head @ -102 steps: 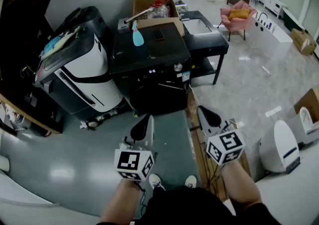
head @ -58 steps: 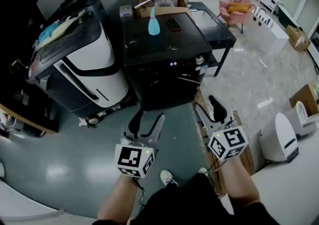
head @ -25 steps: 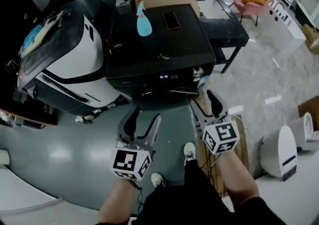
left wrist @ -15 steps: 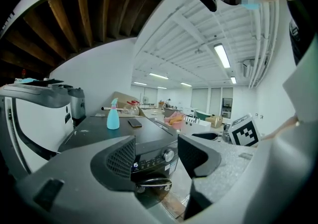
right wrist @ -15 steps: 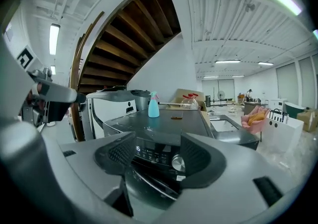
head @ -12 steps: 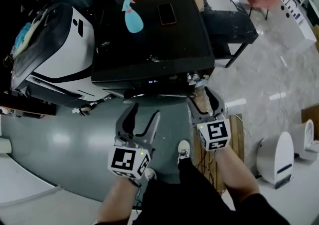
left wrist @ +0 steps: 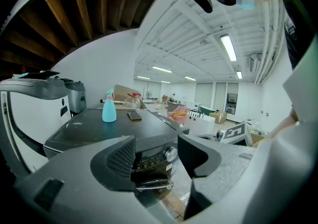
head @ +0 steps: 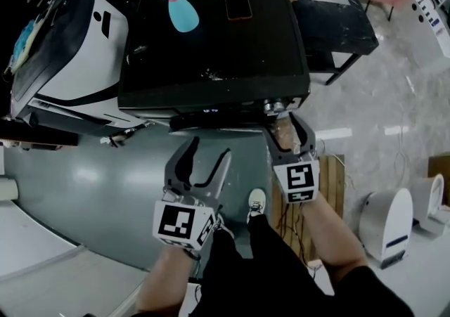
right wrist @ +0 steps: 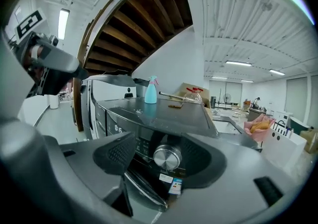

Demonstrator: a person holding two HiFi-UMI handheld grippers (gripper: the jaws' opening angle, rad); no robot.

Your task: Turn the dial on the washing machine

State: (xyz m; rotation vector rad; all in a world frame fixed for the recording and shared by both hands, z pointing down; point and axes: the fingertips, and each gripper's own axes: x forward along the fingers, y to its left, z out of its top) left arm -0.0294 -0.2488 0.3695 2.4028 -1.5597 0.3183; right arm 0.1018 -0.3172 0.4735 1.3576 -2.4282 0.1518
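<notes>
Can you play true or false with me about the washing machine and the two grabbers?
1. The right gripper is open, with the silver dial lined up between its jaws. True.
2. The left gripper holds the spray bottle. False: it is open and empty; the bottle stands on top of the washing machine.
3. A phone lies on top of the washing machine. True.
4. The spray bottle is red. False: it is blue.

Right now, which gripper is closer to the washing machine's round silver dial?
Right. The right gripper sits just before the round silver dial, open jaws framing it; the left gripper hangs farther back, off to the dial's left.
</notes>
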